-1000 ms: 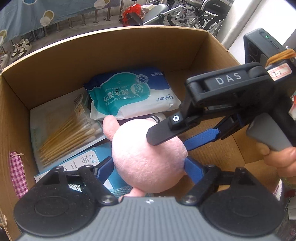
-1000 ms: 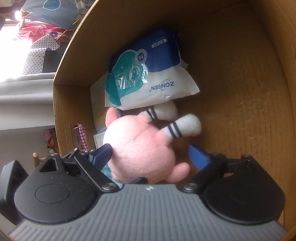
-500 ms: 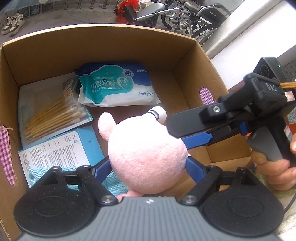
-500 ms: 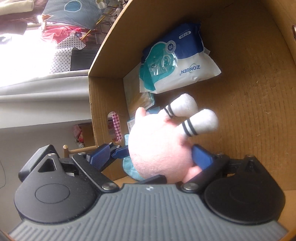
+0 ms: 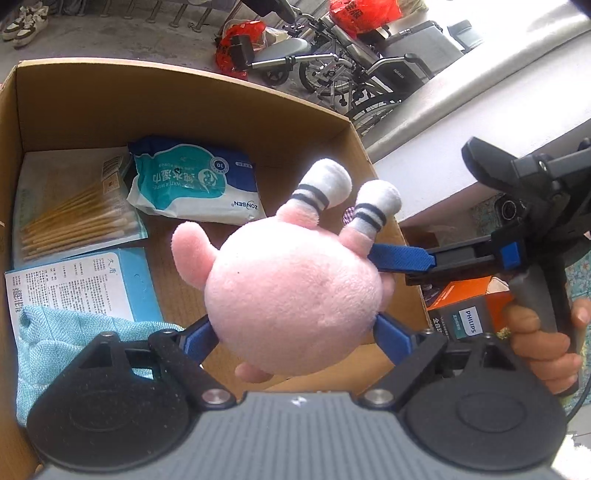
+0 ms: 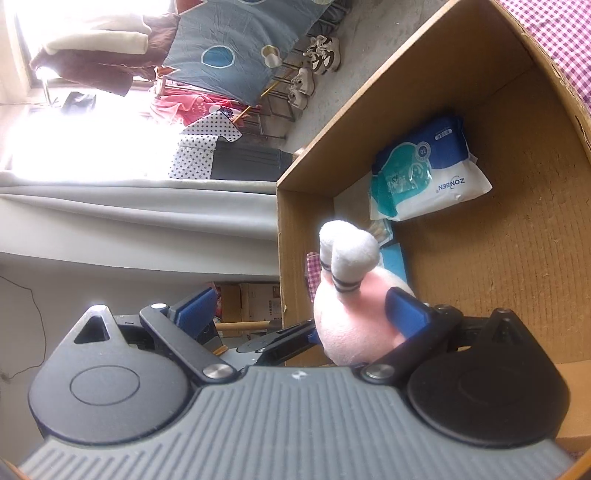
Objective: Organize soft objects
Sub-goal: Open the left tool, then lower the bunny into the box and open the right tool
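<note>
Pinching the pink plush toy (image 5: 295, 295) in our left gripper (image 5: 291, 339) above the cardboard box (image 5: 110, 99), we keep the squeeze gentle — the right gripper (image 6: 303, 314) has just been opening, one pad touching the toy.

A wheelchair (image 5: 362, 70) and red plastic bags (image 5: 364, 13) are seen beyond the cardboard box. An orange Philips carton (image 5: 465, 310) lies just outside the box. Sneakers (image 6: 321, 55) on a rack and hung laundry (image 6: 221, 48) are seen in the right wrist view.
</note>
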A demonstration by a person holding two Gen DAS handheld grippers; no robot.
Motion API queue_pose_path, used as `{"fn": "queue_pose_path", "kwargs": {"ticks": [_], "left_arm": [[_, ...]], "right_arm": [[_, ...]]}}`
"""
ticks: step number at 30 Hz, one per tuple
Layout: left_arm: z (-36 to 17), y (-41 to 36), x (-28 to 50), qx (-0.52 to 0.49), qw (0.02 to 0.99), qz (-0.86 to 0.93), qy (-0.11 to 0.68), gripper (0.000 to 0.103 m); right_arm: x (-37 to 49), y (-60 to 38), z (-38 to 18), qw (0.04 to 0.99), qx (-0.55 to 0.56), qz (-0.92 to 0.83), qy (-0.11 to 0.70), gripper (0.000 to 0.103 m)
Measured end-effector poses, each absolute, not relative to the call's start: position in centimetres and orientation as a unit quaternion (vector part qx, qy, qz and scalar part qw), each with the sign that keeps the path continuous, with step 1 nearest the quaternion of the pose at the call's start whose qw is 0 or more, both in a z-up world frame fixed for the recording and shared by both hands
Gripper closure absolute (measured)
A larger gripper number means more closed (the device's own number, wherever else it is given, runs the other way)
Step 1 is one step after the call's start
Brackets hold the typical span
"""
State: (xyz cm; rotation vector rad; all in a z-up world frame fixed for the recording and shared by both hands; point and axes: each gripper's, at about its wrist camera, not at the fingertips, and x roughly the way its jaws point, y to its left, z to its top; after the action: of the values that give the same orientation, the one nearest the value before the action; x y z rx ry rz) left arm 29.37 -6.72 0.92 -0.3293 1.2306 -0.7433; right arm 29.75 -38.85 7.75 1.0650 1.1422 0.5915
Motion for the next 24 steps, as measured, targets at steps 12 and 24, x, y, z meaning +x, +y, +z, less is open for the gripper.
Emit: {"fn": "queue_pose_path", "kwargs": {"ticks": [12,24], "left_arm": [[1.4,-10.6,28.9,0.028,0.832,-0.274,0.48,0.01],[1.7,-6.0,28.3,-0.055,0.81,-0.275,0.515,0.012]], "right_arm": [[32.8,-38.6,6.0,0.697,0.423,0.276,0.508,0.004],[32.6,-37.5,5.4,0.726,0.36,0.247,0.532,0.005]]}}
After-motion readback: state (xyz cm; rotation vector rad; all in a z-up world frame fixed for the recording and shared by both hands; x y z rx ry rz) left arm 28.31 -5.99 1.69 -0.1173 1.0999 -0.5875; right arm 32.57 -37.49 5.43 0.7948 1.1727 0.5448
